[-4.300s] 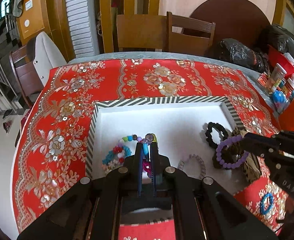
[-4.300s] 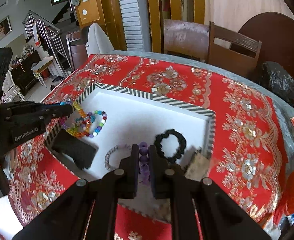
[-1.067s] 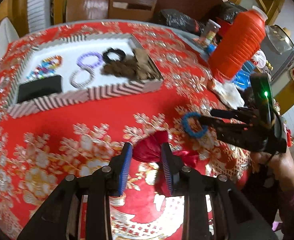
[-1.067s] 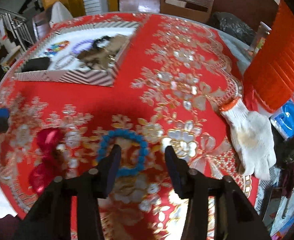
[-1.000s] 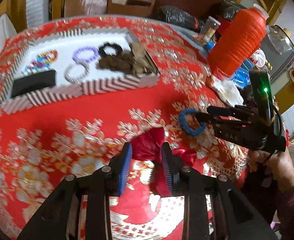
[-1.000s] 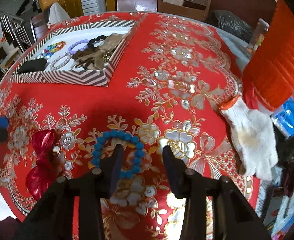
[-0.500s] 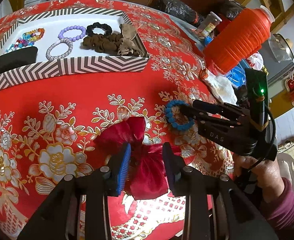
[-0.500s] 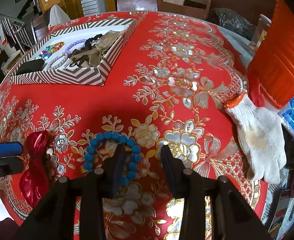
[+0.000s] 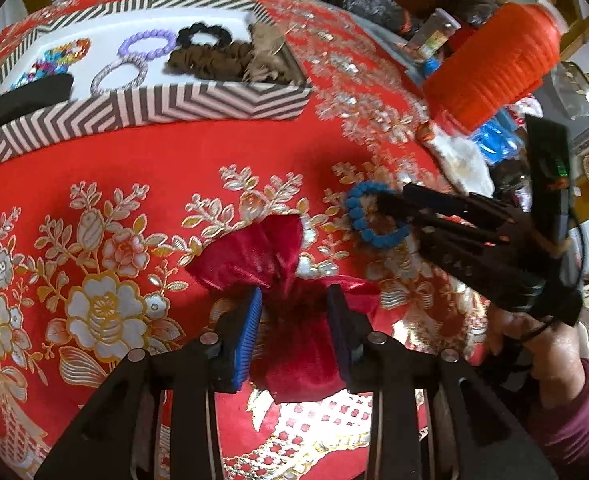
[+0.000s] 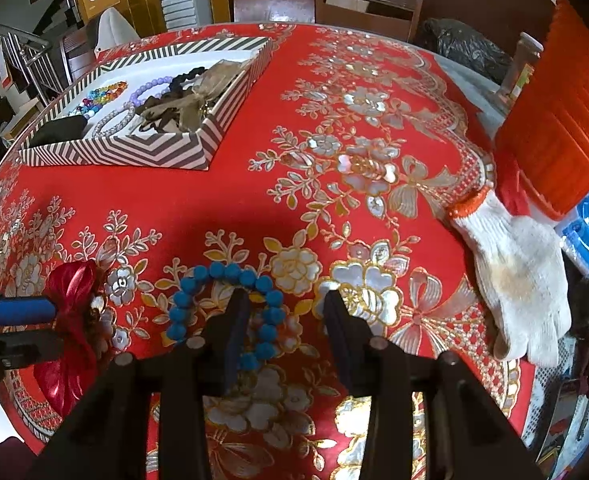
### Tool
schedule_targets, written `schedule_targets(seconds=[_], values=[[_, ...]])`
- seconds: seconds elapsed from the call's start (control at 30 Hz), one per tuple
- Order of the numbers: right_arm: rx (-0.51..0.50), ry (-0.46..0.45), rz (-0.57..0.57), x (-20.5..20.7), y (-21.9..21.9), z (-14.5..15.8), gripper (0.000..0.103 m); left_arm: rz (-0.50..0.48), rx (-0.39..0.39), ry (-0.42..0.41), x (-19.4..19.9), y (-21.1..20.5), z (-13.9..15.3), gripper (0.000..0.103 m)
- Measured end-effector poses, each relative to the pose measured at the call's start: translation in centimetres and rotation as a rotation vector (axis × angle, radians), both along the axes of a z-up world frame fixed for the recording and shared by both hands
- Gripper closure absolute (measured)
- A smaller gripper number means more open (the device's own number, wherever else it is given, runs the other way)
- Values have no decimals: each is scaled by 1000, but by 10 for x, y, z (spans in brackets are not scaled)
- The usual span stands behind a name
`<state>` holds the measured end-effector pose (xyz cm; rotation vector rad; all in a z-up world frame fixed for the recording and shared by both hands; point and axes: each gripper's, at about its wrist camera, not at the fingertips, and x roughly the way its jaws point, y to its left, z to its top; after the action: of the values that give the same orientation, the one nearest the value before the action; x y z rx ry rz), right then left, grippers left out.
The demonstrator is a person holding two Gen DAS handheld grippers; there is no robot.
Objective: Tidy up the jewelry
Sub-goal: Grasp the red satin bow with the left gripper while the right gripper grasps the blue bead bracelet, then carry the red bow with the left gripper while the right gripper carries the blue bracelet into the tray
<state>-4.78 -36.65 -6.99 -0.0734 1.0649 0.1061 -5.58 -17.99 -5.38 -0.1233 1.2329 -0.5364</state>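
The red flowered surface (image 10: 334, 128) fills both views. Only the right wrist view shows the white glove (image 10: 514, 280), right of the right tool (image 10: 286, 312). The striped box (image 9: 166, 104) lies far ahead. The left tool (image 9: 294, 312) straddles the red pouch (image 9: 290, 280), jaws apart; contact is unclear. The right tool is open, its left finger inside the blue bracelet (image 10: 222, 272), whose near side it hides.
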Motion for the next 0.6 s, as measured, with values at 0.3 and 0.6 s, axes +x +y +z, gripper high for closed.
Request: schedule_targets(seconds=[0.3, 0.6], values=[[21, -3, 30, -2, 9, 2, 92, -15, 36, -59, -4, -7, -5, 68], [38, -33, 50, -9, 15, 14, 92, -16, 52, -100, -8, -6, 0, 81]])
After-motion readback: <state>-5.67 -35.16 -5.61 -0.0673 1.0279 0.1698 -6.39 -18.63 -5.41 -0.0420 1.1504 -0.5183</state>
